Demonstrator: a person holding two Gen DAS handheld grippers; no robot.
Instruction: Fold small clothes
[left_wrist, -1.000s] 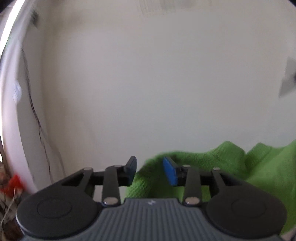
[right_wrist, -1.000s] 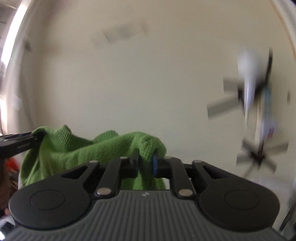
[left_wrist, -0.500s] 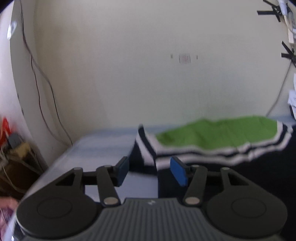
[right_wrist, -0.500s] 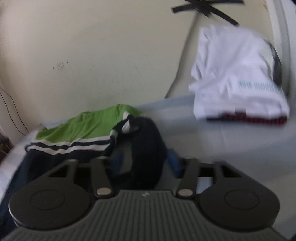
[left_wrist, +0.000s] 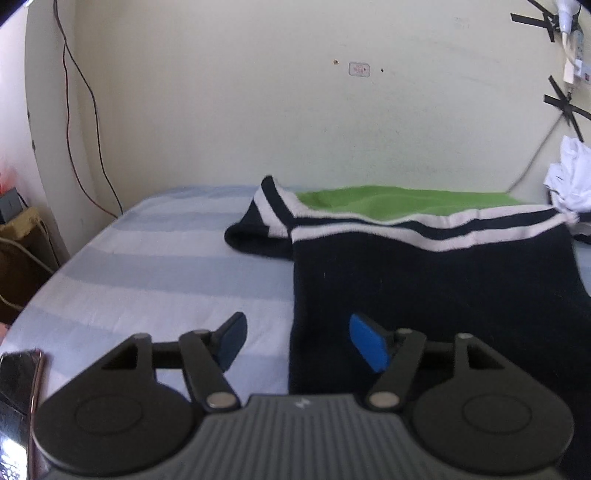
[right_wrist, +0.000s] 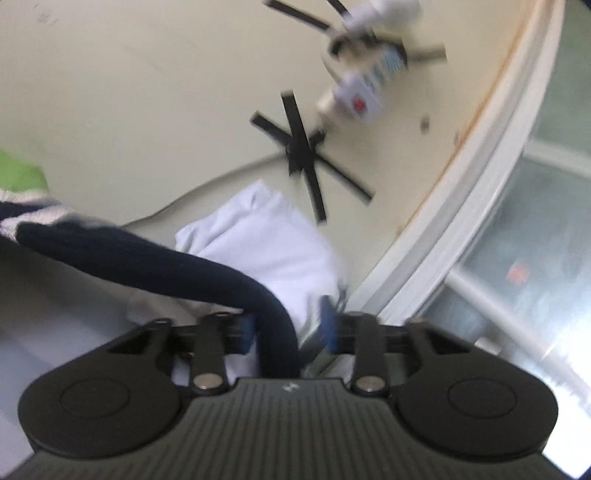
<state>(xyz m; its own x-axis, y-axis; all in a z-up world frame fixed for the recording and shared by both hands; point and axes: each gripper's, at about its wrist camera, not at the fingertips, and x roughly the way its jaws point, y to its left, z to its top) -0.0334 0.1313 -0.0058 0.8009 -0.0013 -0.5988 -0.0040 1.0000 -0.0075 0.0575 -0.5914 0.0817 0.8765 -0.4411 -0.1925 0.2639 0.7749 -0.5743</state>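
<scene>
We note a bed with a pale blue and white striped sheet (left_wrist: 159, 266) filling the lower field of the left wrist view, set against a cream painted wall (left_wrist: 258, 110). On it lies the knitted sweater, navy in the body with white stripes and a bright green upper part (left_wrist: 424, 280), spread flat over the right half of the sheet, green end toward the wall, one short sleeve folded out to the left. A heap of white cloth (right_wrist: 266, 243) sits at the far right of the bed, just beyond the sweater; a dark cable (left_wrist: 88, 122) hangs down the wall at the left. The left gripper (left_wrist: 295, 341) hovers low over the sweater's near left edge; its jaws have just been opening and stand well apart, nothing pressed between them. The right gripper (right_wrist: 286, 328) has just been closing; a navy fold of the sweater runs up between its blue pads (right_wrist: 327, 328), with a gap on the right-hand side, so the pads do not clamp it. This view is blurred.
</scene>
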